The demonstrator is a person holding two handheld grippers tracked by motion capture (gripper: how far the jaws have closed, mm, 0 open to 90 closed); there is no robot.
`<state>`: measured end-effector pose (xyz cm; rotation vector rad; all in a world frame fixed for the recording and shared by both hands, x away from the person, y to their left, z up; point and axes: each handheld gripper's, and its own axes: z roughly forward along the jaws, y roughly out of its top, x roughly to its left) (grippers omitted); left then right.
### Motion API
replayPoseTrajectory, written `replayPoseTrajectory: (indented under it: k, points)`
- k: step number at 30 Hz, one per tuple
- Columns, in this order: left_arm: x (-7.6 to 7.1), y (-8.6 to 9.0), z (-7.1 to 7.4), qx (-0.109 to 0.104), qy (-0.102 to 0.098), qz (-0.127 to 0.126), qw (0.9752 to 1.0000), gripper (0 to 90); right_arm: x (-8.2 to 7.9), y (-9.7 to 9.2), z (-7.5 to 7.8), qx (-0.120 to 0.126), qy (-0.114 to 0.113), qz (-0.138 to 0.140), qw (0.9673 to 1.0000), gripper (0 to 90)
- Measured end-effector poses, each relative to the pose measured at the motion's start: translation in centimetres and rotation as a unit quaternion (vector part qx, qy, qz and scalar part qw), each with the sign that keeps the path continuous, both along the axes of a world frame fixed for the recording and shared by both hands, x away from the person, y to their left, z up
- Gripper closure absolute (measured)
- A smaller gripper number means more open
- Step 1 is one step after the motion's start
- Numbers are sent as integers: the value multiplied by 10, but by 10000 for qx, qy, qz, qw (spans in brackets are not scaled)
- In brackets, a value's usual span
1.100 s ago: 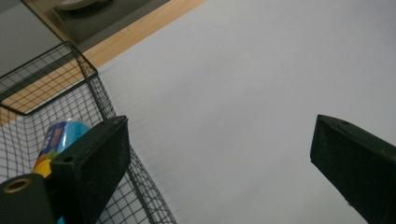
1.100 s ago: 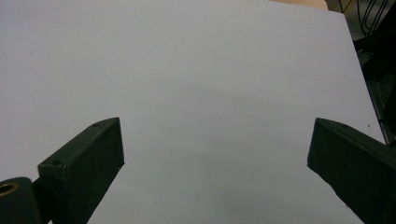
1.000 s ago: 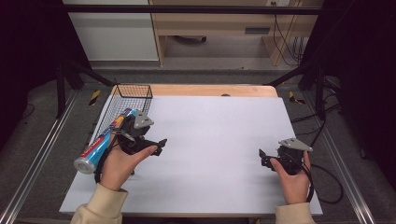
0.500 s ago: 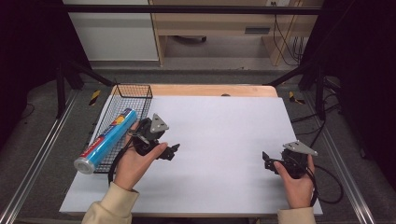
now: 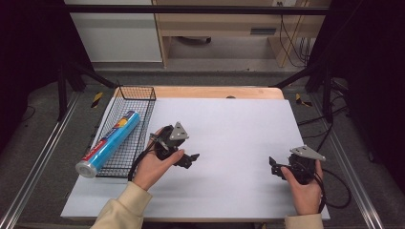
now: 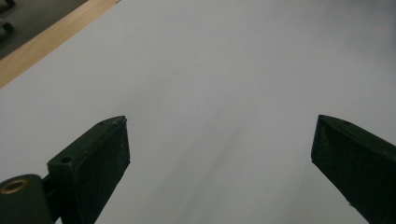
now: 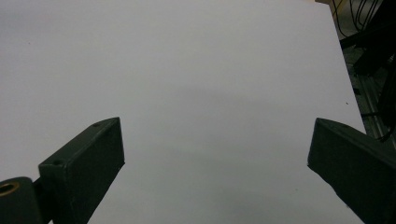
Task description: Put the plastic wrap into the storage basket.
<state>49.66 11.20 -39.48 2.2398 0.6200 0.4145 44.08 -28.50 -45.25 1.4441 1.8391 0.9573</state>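
A blue roll with a printed label (image 5: 111, 141) lies lengthwise in a black wire basket (image 5: 143, 89) at the table's left, and its silver end pokes out past the basket's near end. My left gripper (image 5: 191, 159) is just right of the basket, low over the white table top (image 5: 229, 124). In the left gripper view it (image 6: 222, 120) is open, with bare white surface between the jaws. My right gripper (image 5: 272, 168) is near the front right of the table. In the right gripper view it (image 7: 217, 122) is open and holds nothing.
A wooden strip (image 5: 215, 92) edges the table's far side. Metal rails (image 5: 38, 162) run along both sides on the floor. Cables (image 5: 334, 191) trail from the right gripper over the table's right edge. Dark frame posts stand at the back corners.
My left gripper has moved right, from beside the roll at the basket out over the white table. The roll stays in the basket. The right hand has barely shifted.
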Motion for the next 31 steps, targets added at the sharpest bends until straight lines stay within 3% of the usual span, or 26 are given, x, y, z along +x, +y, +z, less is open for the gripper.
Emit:
replayPoseTrajectory:
  k: [4,10,12,14,18,23,28,30,31]
  points:
    - [5,-5,-17,-247,-7,-159,9996,47,-2,-1,-1,-9,29,-19,10000,41]
    - [3,-6,-43,-207,57,-381,9990,42,-4,-1,-3,-45,74,-18,10000,41]
    - [3,-4,-46,-114,40,-418,9991,42,-4,-1,-4,-50,92,5,9999,41]
    - [-1,0,-54,-155,40,-371,9992,42,-4,0,-7,-22,187,59,9998,42]
    - [-3,6,-59,-108,54,-377,9992,42,-3,2,-9,-8,245,89,9997,41]
    - [-8,17,-62,-195,-42,-284,9994,42,-1,7,-14,-95,317,242,9992,44]
    - [-14,24,-60,-283,-142,-246,9992,42,1,7,-19,-79,341,185,9992,68]
    - [-18,27,-59,-244,-223,-266,9991,42,3,6,-21,-136,261,237,9993,69]
    - [-21,27,-59,-232,-253,-258,9991,42,4,5,-23,-161,90,263,9995,70]
